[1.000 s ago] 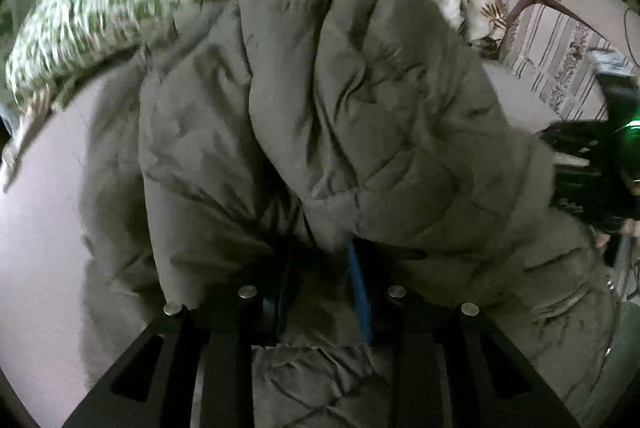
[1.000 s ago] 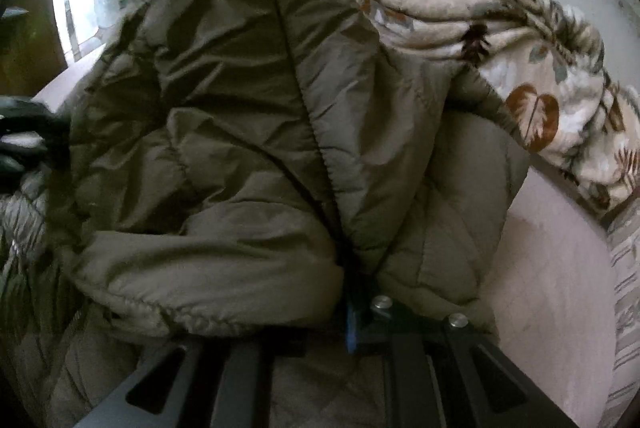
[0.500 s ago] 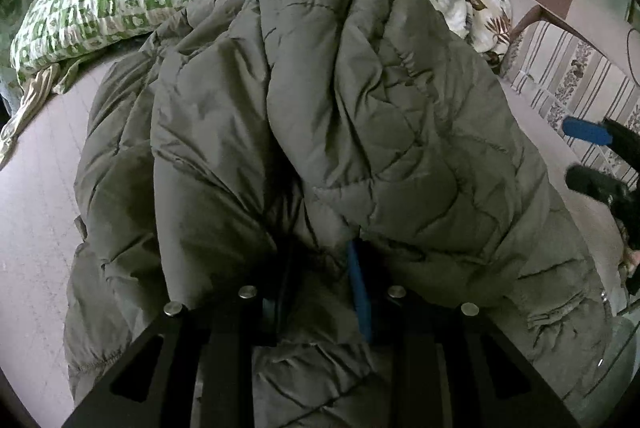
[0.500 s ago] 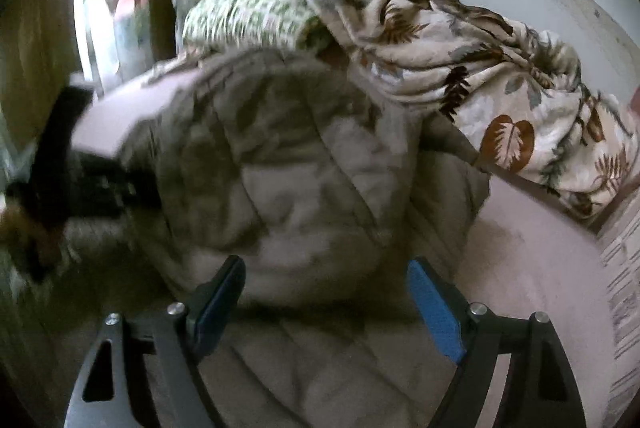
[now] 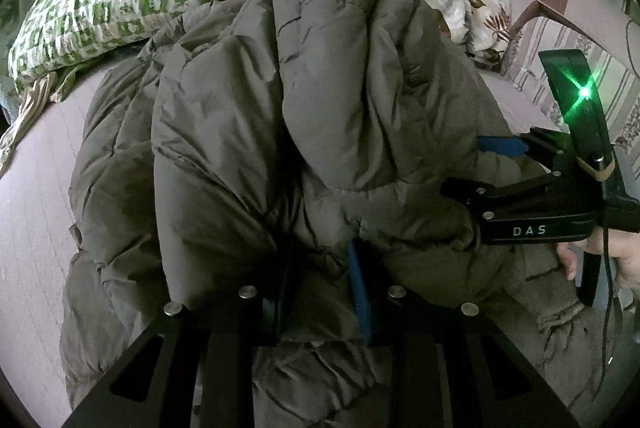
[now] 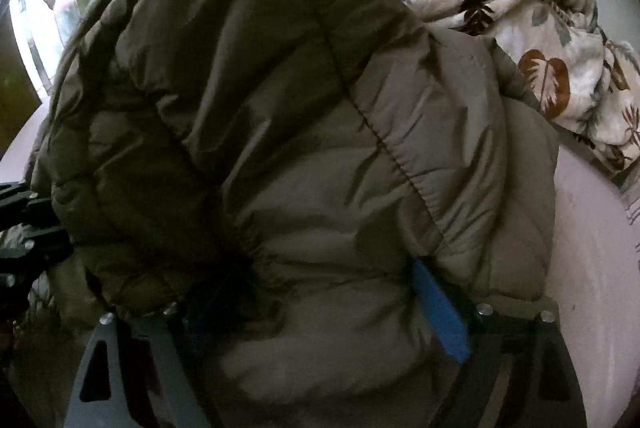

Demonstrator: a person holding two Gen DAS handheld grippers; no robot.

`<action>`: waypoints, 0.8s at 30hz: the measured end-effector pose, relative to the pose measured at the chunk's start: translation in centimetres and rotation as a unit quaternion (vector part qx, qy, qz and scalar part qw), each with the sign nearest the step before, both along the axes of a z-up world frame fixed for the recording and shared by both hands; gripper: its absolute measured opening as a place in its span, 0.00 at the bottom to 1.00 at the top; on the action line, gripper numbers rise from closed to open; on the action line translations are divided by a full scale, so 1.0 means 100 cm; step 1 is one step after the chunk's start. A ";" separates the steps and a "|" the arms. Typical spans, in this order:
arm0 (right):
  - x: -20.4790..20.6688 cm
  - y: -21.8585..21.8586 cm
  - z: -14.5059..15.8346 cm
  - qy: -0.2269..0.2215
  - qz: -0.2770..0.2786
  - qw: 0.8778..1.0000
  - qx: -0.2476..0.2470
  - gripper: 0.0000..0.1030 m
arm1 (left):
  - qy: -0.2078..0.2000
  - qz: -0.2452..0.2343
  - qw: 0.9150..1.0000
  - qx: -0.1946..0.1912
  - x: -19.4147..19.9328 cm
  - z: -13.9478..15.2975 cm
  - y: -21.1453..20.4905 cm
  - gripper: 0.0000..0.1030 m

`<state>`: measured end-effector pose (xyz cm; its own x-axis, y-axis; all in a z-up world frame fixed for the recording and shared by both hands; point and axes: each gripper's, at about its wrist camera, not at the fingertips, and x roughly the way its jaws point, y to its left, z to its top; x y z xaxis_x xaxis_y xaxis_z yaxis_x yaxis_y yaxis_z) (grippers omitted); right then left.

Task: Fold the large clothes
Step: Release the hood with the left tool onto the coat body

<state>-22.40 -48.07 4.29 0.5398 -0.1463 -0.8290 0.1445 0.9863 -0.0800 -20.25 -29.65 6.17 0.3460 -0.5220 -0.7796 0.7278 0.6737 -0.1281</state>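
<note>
Lying bunched on the bed (image 5: pixel 36 196), the jacket (image 5: pixel 320 116) is only part folded: one padded panel is doubled over its middle, the rest still loose. Its long axis runs from the grippers toward the pillow (image 5: pixel 108 0). Left gripper (image 5: pixel 320 288) pinches a fold. Right gripper (image 6: pixel 320 312) is opening, jaws wide, fabric bulging between them.

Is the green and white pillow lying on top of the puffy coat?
No, the green and white pillow lies on the bed beside the puffy coat, behind its left edge.
</note>
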 end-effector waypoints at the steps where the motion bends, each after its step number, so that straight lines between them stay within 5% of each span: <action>1: 0.000 0.000 0.002 0.002 -0.001 1.000 0.000 0.87 | -0.002 0.002 1.000 -0.001 0.000 0.001 0.000 0.27; 8: -0.029 0.005 0.030 -0.039 -0.012 0.999 0.022 0.87 | -0.017 0.015 1.000 0.005 -0.008 0.010 0.001 0.32; 15: -0.066 -0.001 0.057 -0.070 -0.028 0.996 0.050 0.87 | -0.043 0.005 0.999 0.009 -0.027 0.025 0.005 0.56; 24: -0.100 0.003 0.066 -0.074 -0.038 0.994 0.064 0.87 | -0.053 0.014 0.998 0.011 -0.034 0.036 0.008 0.58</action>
